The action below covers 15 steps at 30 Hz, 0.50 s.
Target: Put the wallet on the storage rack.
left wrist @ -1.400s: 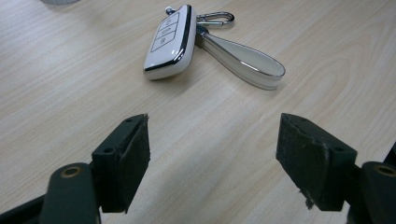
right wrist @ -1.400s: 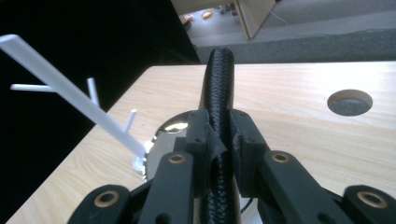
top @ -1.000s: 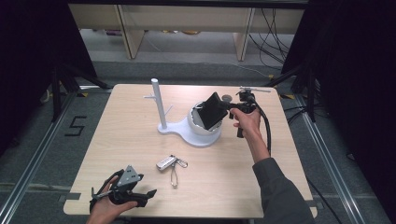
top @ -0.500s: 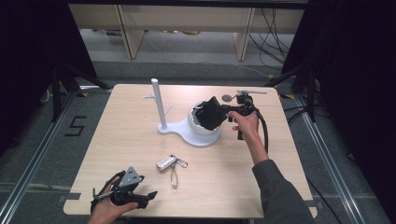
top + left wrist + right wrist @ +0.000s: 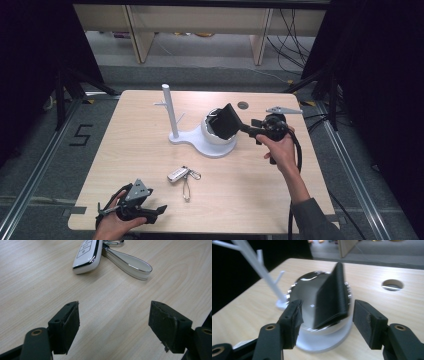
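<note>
Left hand-held gripper (image 5: 113,322) gapes wide; right hand-held gripper (image 5: 325,320) apparently parted too.

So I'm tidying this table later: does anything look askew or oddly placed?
Yes: a black wallet stands tilted on edge in the white bowl of the stand, leaning rather than lying flat. The right gripper is beside it, jaws open. The car key lies flat on the table; no damage or spill shows.

A black wallet (image 5: 227,121) is seen tilted on edge in the white bowl of the stand (image 5: 218,145). A white key fob (image 5: 177,174) with its loop strap is laid flat nearer than the stand.
</note>
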Tool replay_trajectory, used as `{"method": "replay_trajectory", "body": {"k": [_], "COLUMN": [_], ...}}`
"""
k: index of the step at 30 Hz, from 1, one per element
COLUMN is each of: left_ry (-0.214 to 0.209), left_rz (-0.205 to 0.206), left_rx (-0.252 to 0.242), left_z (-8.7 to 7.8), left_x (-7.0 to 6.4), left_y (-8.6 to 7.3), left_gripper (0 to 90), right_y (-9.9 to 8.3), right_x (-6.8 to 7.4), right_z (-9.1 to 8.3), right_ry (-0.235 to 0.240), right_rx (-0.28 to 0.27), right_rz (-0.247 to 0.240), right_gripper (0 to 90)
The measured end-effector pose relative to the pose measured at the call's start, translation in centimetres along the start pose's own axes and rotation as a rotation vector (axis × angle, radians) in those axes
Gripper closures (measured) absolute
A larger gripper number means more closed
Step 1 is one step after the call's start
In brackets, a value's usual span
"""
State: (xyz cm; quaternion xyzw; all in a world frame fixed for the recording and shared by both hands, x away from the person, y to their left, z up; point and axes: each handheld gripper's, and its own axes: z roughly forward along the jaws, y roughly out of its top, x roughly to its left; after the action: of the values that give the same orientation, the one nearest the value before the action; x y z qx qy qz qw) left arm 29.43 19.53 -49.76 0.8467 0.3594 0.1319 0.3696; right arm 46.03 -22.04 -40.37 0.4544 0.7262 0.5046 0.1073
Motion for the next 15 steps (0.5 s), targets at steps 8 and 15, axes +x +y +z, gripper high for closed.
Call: {"method": "replay_trajectory", "body": {"k": [8,15], "left_ry": [0.000,-0.005], "left_rz": [-0.023,-0.037], "left_rx": [-0.018,-0.035], "left_z": [0.0,-0.1], "left_x": [0.0,-0.1], "left_y": [0.1,0.2], "left_gripper": [24.2,23.9], "right_y": [-2.7,-5.7], "right_x": [1.4,2.8], "right_z": [-0.6,-1.2], "right_ry": [0.024,-0.003], "right_rx": [0.070,0.072], "right_rz": [-0.034,-0.075], "right_gripper": [35.1,34.5]}}
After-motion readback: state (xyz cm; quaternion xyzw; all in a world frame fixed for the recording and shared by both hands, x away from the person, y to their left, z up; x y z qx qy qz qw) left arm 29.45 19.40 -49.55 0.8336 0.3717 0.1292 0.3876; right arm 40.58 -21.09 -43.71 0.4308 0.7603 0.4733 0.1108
